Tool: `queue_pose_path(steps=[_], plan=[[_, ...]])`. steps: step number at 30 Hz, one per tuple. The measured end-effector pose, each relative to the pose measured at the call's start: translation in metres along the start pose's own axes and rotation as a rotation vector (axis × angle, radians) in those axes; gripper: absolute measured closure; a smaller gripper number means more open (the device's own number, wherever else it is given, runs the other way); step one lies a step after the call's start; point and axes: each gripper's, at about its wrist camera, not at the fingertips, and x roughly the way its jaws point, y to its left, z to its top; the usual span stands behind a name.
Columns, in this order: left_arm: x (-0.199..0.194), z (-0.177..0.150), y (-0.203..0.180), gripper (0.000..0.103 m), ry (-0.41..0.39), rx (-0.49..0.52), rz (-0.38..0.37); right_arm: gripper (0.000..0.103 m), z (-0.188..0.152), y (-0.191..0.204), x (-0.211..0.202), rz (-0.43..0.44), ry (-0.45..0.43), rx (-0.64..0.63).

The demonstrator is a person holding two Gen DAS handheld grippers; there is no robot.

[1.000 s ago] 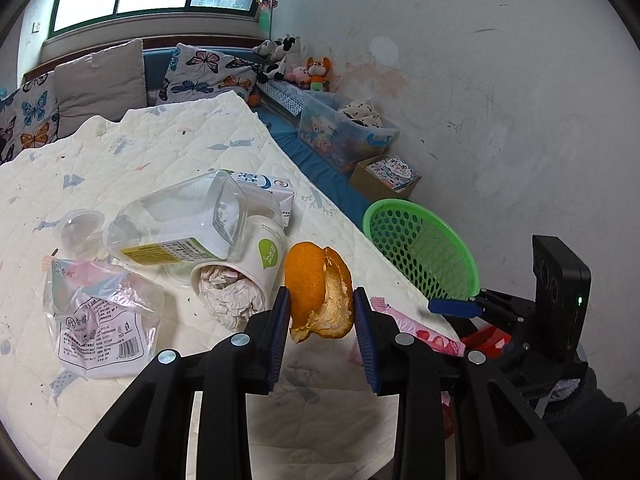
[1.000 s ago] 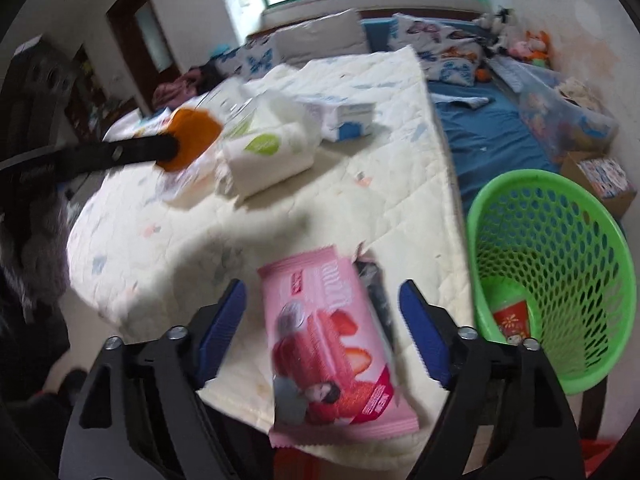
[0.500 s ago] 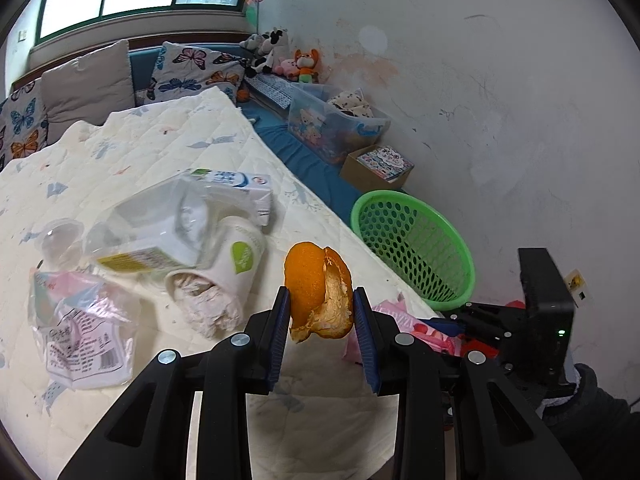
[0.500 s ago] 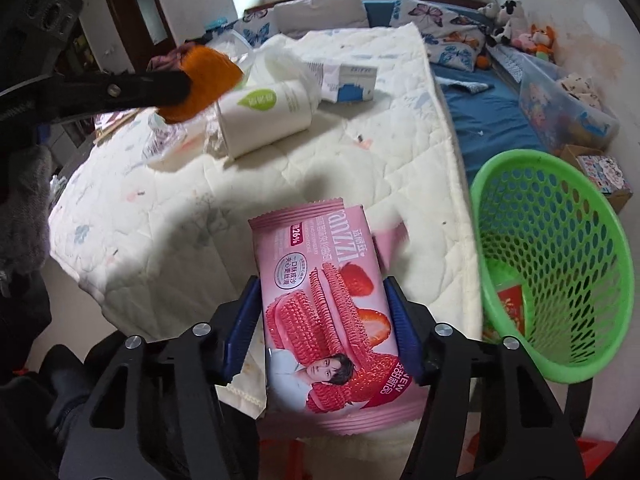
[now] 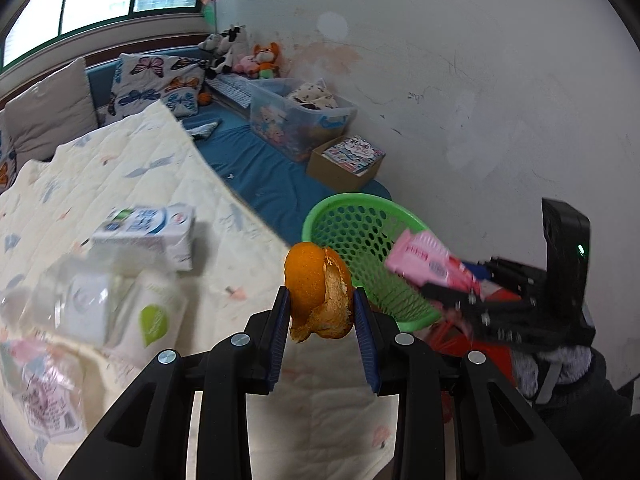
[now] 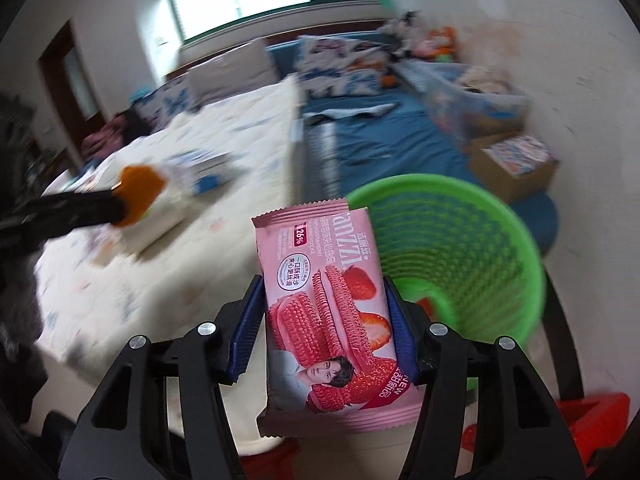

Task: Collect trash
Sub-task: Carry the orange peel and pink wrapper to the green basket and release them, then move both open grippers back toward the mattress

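Observation:
My left gripper (image 5: 320, 300) is shut on an orange peel (image 5: 318, 294) and holds it above the quilted table's right edge, left of the green basket (image 5: 360, 236). My right gripper (image 6: 324, 296) is shut on a pink strawberry cookie wrapper (image 6: 326, 304), held in the air just left of the green basket (image 6: 460, 248). The wrapper (image 5: 428, 264) shows over the basket's rim in the left wrist view. The peel (image 6: 140, 194) shows at the left in the right wrist view.
On the quilt (image 5: 120, 184) lie a milk carton (image 5: 148, 232), a paper cup (image 5: 148, 320), a clear plastic container (image 5: 80, 300) and a plastic bag (image 5: 40, 392). A cardboard box (image 5: 348, 162) and a storage bin (image 5: 300, 116) stand by the wall. Something red (image 6: 600, 420) sits under the basket.
My right gripper closed on the pink wrapper, lifted it off the table edge and swung right toward the basket. My left gripper carried the peel right, away from the cup.

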Motion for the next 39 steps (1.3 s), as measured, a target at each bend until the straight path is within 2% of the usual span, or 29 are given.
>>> queue_pose_path(steps=[10, 13, 15, 23, 29, 35, 37, 39], plan=[[0.044, 0.026, -0.025, 0.072, 0.053, 0.057, -0.006, 0.043, 0.015, -0.083, 0.036, -0.099, 0.017, 0.199], [0.058, 0.033, -0.032, 0.072, 0.068, 0.072, -0.008, 0.038, 0.016, -0.102, 0.045, -0.063, 0.023, 0.257], [0.069, 0.037, -0.038, 0.072, 0.084, 0.085, -0.011, 0.033, 0.015, -0.109, 0.047, -0.086, 0.014, 0.271], [0.111, 0.046, -0.054, 0.071, 0.138, 0.112, -0.026, 0.032, 0.01, -0.111, 0.033, -0.125, -0.025, 0.28], [0.14, 0.045, -0.059, 0.069, 0.195, 0.106, -0.025, 0.031, -0.002, -0.11, 0.019, -0.113, -0.043, 0.289], [0.144, 0.043, -0.063, 0.049, 0.186, 0.11, -0.034, 0.029, -0.012, -0.103, 0.012, -0.097, -0.04, 0.278], [0.139, 0.042, -0.063, 0.045, 0.173, 0.112, -0.033, 0.029, -0.014, -0.1, 0.009, -0.089, -0.044, 0.279], [0.134, 0.041, -0.06, 0.045, 0.166, 0.106, -0.036, 0.029, -0.015, -0.096, 0.005, -0.08, -0.051, 0.281]])
